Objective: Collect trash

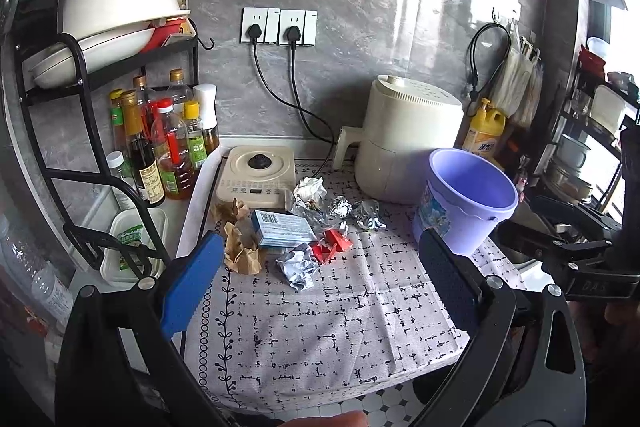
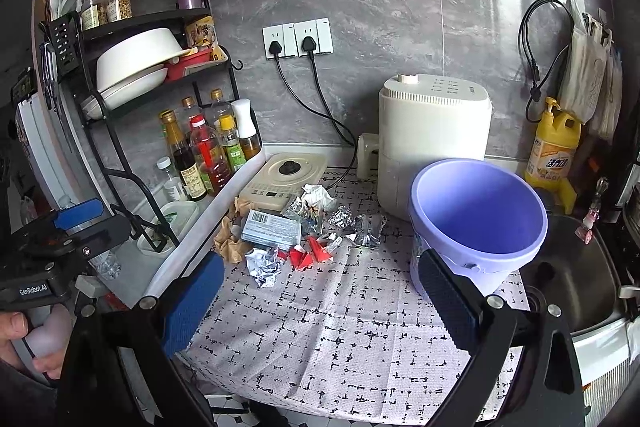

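Your left gripper (image 1: 320, 291) and right gripper (image 2: 320, 295) both hang spread wide, blue ribbed pads holding nothing, above the worktop (image 1: 320, 339) with its white cloth flecked in black dashes. Farther off at centre lies the trash: crumpled brown paper (image 1: 240, 247), a flat blue carton (image 1: 282, 227), crinkled foil balls (image 1: 340, 207), folded red scraps (image 1: 332, 245) and wadded white paper (image 1: 298, 269). Right of it stands a smooth, round lilac plastic bucket (image 2: 480, 223).
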The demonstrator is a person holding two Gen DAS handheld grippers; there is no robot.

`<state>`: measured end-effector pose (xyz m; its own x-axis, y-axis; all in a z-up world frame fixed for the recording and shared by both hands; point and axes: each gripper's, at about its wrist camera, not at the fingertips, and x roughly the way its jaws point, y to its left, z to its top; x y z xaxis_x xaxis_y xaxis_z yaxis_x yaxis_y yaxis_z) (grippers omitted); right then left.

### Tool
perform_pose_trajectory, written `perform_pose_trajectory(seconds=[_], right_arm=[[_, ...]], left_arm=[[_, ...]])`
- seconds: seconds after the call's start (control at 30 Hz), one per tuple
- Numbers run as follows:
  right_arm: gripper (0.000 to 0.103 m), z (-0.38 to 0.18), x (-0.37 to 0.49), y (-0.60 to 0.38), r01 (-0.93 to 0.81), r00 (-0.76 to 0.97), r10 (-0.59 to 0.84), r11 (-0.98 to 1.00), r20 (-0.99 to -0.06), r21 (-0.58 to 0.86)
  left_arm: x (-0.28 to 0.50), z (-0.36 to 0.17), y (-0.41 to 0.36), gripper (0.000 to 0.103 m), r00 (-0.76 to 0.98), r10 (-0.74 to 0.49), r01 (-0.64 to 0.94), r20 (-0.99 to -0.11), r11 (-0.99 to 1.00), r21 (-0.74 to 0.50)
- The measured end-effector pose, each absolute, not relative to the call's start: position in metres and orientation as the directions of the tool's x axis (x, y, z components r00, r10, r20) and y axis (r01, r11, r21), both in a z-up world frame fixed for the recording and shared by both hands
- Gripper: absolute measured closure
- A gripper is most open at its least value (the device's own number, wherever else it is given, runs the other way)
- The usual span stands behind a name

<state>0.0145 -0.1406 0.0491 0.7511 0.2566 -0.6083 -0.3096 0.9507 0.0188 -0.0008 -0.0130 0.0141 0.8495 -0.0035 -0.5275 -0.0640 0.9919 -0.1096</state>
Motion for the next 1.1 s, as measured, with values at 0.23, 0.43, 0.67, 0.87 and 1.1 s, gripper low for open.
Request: perform_pose_trajectory(seconds=[0.23, 0.43, 0.67, 0.87, 1.1], right_arm=[[0.008, 0.046, 0.020, -0.141, -0.303, 0.757, 0.266, 0.952, -0.597, 0.041], [0.008, 0.036, 0.036, -0.139, -0.285, 0.745, 0.266, 0.956, -0.612, 0.068], [0.008, 0.011, 0.062, -0.127, -0.271, 0.710, 0.249, 0.960, -0.658, 0.070], [0.008, -0.013, 0.080, -0.117, -0.281, 0.678, 0.272, 0.954, -0.683, 0.101], [0.026, -0.052, 0.102, -0.101, -0.282, 0.615, 0.279, 0.951, -0.737, 0.124]], left_arm=[[0.004, 0.008, -0.007, 0.006, 0.843, 0.020, -0.089, -0.537, 0.991, -0.104], [0.014, -0.003, 0.006, 0.006, 0.829, 0.026, -0.106, -0.559, 0.988, -0.110], [0.031, -0.026, 0.028, 0.006, 0.798, 0.022, -0.126, -0.602, 0.984, -0.130], [0.049, -0.052, 0.049, 0.006, 0.774, 0.010, -0.134, -0.633, 0.980, -0.148], [0.077, -0.087, 0.070, 0.020, 0.740, -0.018, -0.140, -0.673, 0.974, -0.180]])
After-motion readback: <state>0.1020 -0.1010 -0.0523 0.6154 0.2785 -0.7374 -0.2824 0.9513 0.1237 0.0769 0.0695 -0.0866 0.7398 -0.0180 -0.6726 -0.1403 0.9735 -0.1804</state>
